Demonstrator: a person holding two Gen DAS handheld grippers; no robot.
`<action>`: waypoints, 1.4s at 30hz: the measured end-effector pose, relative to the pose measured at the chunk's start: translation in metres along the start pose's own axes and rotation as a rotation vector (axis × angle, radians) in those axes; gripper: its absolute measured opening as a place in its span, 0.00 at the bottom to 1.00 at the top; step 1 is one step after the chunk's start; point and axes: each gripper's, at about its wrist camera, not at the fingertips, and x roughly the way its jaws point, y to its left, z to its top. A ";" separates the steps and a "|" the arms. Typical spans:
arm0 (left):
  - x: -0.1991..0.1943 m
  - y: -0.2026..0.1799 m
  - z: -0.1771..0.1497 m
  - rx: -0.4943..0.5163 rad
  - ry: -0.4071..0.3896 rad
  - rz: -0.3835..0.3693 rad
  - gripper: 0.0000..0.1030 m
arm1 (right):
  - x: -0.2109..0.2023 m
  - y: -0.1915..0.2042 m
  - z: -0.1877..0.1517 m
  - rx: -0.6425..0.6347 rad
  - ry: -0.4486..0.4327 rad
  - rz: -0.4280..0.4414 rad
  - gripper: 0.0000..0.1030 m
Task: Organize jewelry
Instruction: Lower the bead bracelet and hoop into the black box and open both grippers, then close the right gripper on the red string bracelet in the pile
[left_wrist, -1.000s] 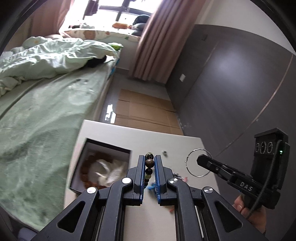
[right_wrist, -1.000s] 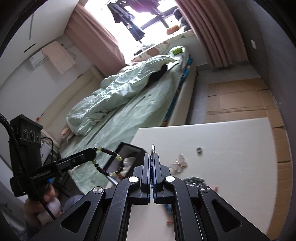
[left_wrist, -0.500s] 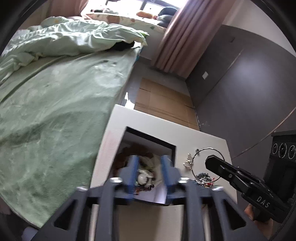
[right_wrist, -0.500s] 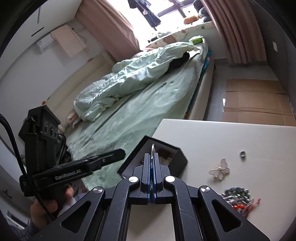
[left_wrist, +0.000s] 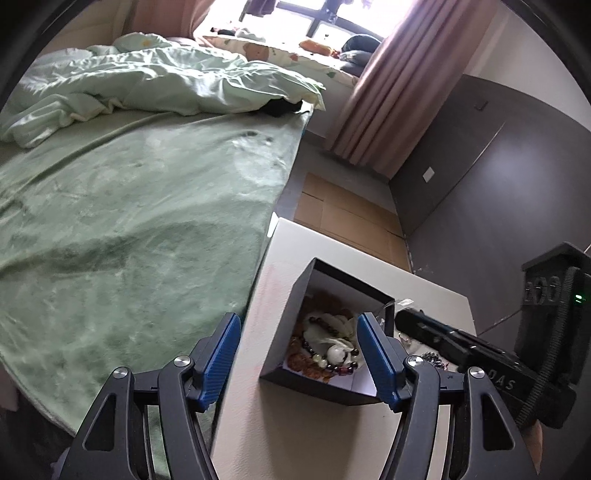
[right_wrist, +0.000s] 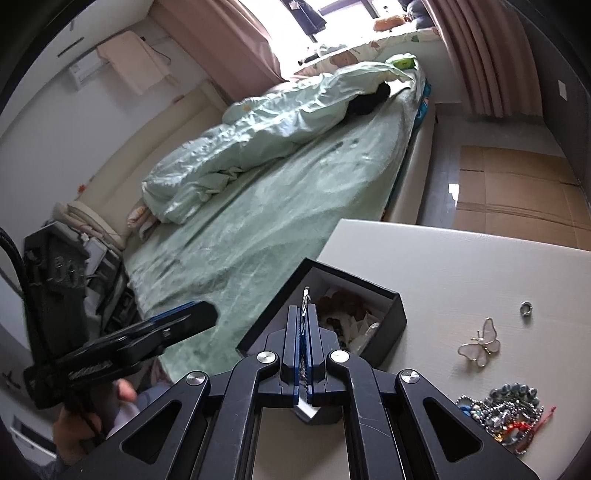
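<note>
A black jewelry box (left_wrist: 280, 347) (right_wrist: 391, 325) stands open near the left edge of the white table (right_wrist: 461, 266). A dark bead bracelet (left_wrist: 334, 354) lies in it among other beads and white paper. My left gripper (left_wrist: 297, 354) is open and empty just above the box. My right gripper (right_wrist: 304, 314) is shut on a thin silver bangle (right_wrist: 306, 295), seen edge-on, over the box's near side. It also shows in the left wrist view (left_wrist: 402, 319), at the box's right wall. A butterfly brooch (right_wrist: 480, 341), a small ring (right_wrist: 526, 308) and a heap of beaded jewelry (right_wrist: 506, 410) lie on the table.
A bed with a green blanket (left_wrist: 129, 221) runs along the table's left edge. Cardboard sheets (right_wrist: 517, 199) cover the floor beyond the table. A dark wall (left_wrist: 480, 177) stands at the right.
My left gripper carried the bead bracelet over the box, opened, and the bracelet now lies in the box. My right gripper moved left with the bangle to the box.
</note>
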 end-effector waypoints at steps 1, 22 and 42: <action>-0.001 0.001 -0.001 -0.001 0.000 0.000 0.65 | 0.003 -0.001 0.000 0.006 0.018 -0.005 0.17; -0.002 -0.035 -0.017 0.064 -0.026 -0.044 0.73 | -0.065 -0.055 -0.022 0.057 -0.012 -0.103 0.78; 0.012 -0.096 -0.048 0.172 0.016 -0.095 0.73 | -0.096 -0.111 -0.057 0.159 0.029 -0.161 0.93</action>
